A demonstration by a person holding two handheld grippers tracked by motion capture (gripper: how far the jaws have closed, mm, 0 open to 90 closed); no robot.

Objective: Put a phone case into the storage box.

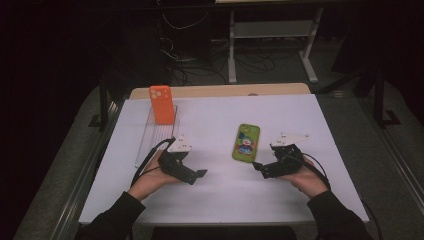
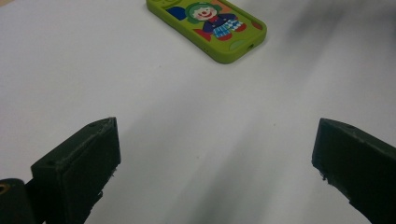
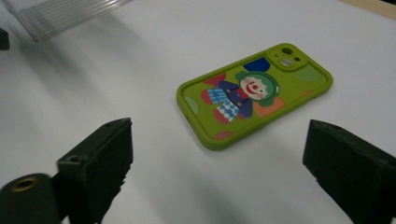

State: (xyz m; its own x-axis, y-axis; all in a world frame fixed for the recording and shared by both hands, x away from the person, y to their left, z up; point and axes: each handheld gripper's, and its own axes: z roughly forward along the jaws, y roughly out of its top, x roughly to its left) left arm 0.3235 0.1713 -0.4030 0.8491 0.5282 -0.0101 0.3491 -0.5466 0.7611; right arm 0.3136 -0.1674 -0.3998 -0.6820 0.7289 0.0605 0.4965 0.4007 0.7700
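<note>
With both jaws spread and empty, the right gripper [image 1: 260, 167] nearest the green phone case [image 1: 246, 142] lying flat mid-table could easily skid it instead of gripping.

High view overhead; both gripper views low, sharing green phone case [image 1: 246, 142].

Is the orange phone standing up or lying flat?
Standing up: the orange phone rises on end from the far end of the clear ribbed rack, while the green phone lies flat on the table.
</note>
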